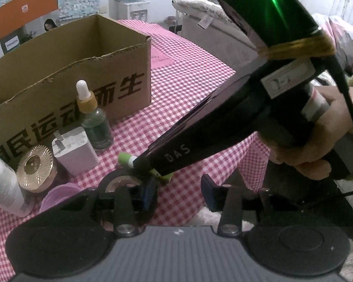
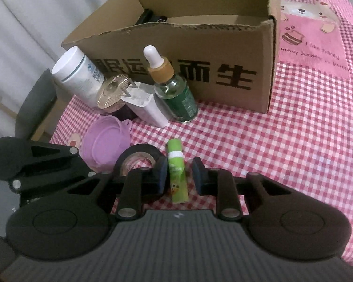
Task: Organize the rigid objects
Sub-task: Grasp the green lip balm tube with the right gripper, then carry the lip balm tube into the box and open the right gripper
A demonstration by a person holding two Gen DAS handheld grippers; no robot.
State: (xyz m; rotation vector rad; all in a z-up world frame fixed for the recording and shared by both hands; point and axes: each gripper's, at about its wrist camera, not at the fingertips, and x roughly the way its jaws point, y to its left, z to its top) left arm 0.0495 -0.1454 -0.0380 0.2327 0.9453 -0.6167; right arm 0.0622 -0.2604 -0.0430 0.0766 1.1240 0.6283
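A green glue stick lies on the pink checked cloth, pointing at the cardboard box. My right gripper is down over it with the stick between its pads. The left pad sits close against the stick and a strip of cloth still shows at the right pad. A black tape roll lies just left of it. In the left wrist view my left gripper stands open over bare cloth, its left finger against the tape roll. The other gripper's black body crosses above, hiding most of the stick.
In front of the box stand a dropper bottle, a white charger, a gold-lidded jar, a white bottle and a purple lid. A black item lies in the box. The table edge runs at the left.
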